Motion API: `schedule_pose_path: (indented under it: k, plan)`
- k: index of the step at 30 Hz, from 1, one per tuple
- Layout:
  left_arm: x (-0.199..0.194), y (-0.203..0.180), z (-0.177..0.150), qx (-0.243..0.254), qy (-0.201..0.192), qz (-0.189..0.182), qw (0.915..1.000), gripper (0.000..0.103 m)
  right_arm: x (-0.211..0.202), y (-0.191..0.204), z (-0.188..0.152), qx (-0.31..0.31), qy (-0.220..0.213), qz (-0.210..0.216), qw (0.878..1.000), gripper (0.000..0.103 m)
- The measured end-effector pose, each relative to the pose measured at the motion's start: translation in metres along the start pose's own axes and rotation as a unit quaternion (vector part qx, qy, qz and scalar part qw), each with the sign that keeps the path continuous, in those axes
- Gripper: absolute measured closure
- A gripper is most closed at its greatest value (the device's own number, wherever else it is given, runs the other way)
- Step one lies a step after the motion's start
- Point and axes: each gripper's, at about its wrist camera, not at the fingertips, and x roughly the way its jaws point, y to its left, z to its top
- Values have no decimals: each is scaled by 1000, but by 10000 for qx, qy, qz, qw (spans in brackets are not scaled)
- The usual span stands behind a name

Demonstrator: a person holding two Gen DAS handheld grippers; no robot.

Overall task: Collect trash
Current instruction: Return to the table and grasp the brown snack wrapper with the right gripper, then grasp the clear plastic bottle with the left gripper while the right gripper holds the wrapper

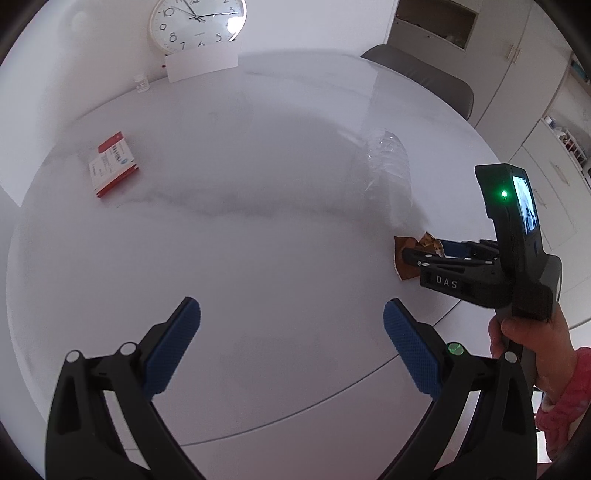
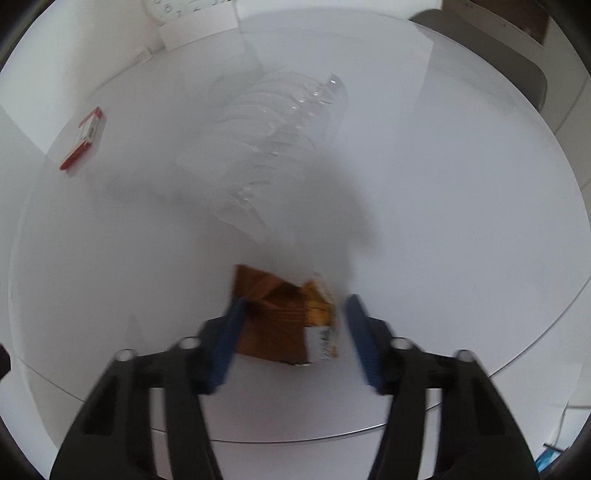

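Observation:
A crumpled brown and orange snack wrapper (image 2: 273,325) lies on the round white table (image 2: 443,221) near its front edge. My right gripper (image 2: 295,299) straddles it: the left blue pad touches the wrapper's edge, and the right pad stands a little apart from it. In the left wrist view the same wrapper (image 1: 404,271) lies under the right gripper (image 1: 424,251), which a hand holds. My left gripper (image 1: 291,325) hangs wide open over bare table, with nothing between its pads. A clear plastic bottle (image 2: 280,140) lies on its side behind the wrapper. A red and white box (image 1: 112,166) lies at the far left.
A wall clock (image 1: 197,22), a white card (image 1: 201,66) and a small clear jar (image 1: 141,83) stand at the table's back edge. A grey chair (image 1: 424,77) is behind the table on the right, with white cabinets (image 1: 535,92) beyond.

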Motion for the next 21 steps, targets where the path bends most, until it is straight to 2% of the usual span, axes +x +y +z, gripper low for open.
schedule_pose_path:
  k: [5, 9, 15, 18, 21]
  plan:
    - [7, -8, 10, 151, -14, -68, 9999, 8, -5, -5, 1, 61, -16, 86, 9999, 63]
    - [15, -21, 24, 275, 0, -273, 9992, 8, -11, -14, 1, 197, -60, 123, 9997, 68]
    - [47, -64, 77, 619, 24, -742, 9953, 8, -40, -47, -13, 655, -216, 18, 9976, 72]
    - [69, -82, 103, 710, 74, -816, 9941, 8, -55, -65, -23, 924, -282, -85, 9953, 72]
    - [104, -98, 128, 775, 283, -792, 9934, 8, -69, -86, -34, 1162, -328, -187, 9925, 72]
